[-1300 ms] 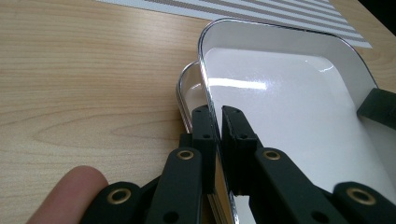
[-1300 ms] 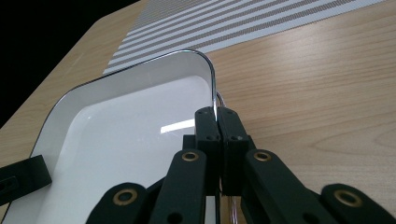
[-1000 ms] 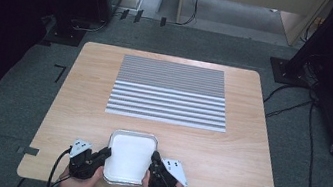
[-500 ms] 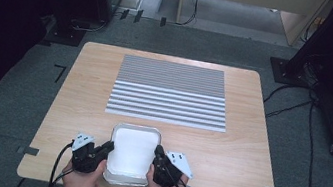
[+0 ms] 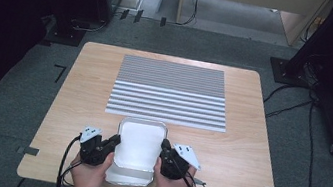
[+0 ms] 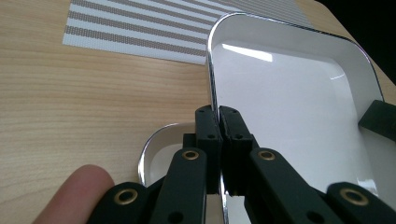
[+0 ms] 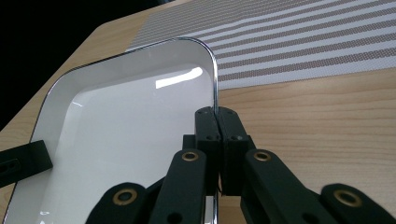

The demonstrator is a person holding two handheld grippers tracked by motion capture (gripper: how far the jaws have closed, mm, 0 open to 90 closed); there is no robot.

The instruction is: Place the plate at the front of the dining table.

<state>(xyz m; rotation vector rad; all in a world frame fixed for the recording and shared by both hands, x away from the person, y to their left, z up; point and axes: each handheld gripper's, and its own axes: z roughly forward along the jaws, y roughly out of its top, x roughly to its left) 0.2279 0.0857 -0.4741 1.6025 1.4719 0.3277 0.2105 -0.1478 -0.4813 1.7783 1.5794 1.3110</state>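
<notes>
The counter (image 5: 246,151) gives plenty of bare wood to either side and a striped mat (image 5: 170,91) across its far half, with dark floor and cables beyond every edge; the white tray (image 5: 137,152) sits at the near middle, its far end just short of the mat and its near end close to the counter's front edge, so the open room lies forward and sideways, hardly at all toward the person. The left gripper (image 6: 218,122) is clamped on the tray's left rim and the right gripper (image 7: 216,122) is clamped on its right rim, each biting only the thin chrome lip. That narrow hold is the main risk, I judge: if one hand lifts or pushes ahead of the other, the tray could twist and the glossy rim slide out of the jaws, dropping it onto the wood or off the front edge. A forward slide kept too low could also catch the mat's near edge and ruck it up
</notes>
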